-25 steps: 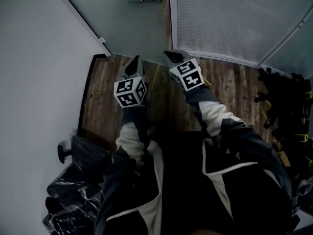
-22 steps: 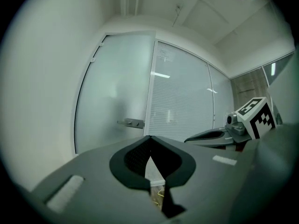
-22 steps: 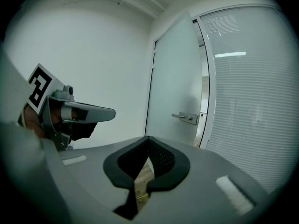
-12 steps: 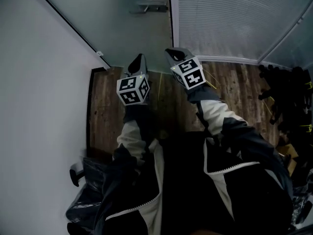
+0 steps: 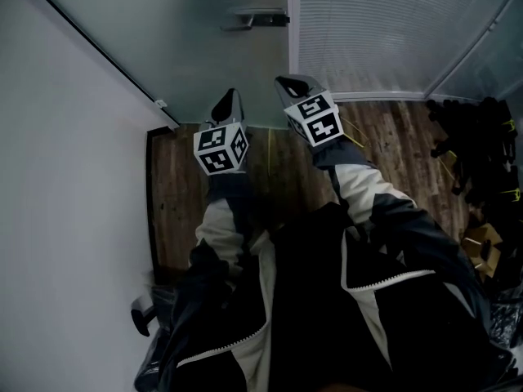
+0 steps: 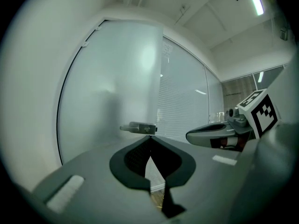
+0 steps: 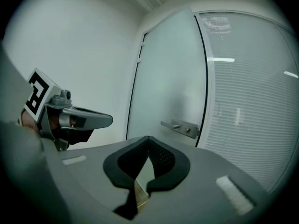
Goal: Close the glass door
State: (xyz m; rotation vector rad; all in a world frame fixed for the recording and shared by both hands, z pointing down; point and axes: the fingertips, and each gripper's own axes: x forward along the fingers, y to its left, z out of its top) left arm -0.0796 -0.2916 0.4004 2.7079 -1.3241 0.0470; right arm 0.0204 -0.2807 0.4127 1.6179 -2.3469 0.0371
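Observation:
The frosted glass door [image 5: 204, 47] stands ahead, its metal lever handle [image 5: 255, 19] close to the door's right edge. My left gripper [image 5: 231, 96] and right gripper [image 5: 288, 82] are held side by side in front of it, both shut and empty, clear of the glass. In the left gripper view the door [image 6: 107, 87] and handle [image 6: 138, 127] lie just past the closed left gripper [image 6: 149, 136], with the right gripper [image 6: 212, 136] alongside. The right gripper view shows the door [image 7: 170, 78], the handle [image 7: 180, 126], the closed right gripper [image 7: 148, 139], and the left gripper [image 7: 88, 120].
A white wall [image 5: 73, 178] runs along the left. A glass partition with blinds [image 5: 384, 31] adjoins the door on the right. Dark gear [image 5: 482, 153] and a cardboard box [image 5: 482, 243] sit on the wooden floor [image 5: 176, 194] at right; a black bag [image 5: 155, 333] lies lower left.
Both grippers and the person have moved forward toward the door. The handle has come further into view and the black bags at lower left have mostly slid out of view.

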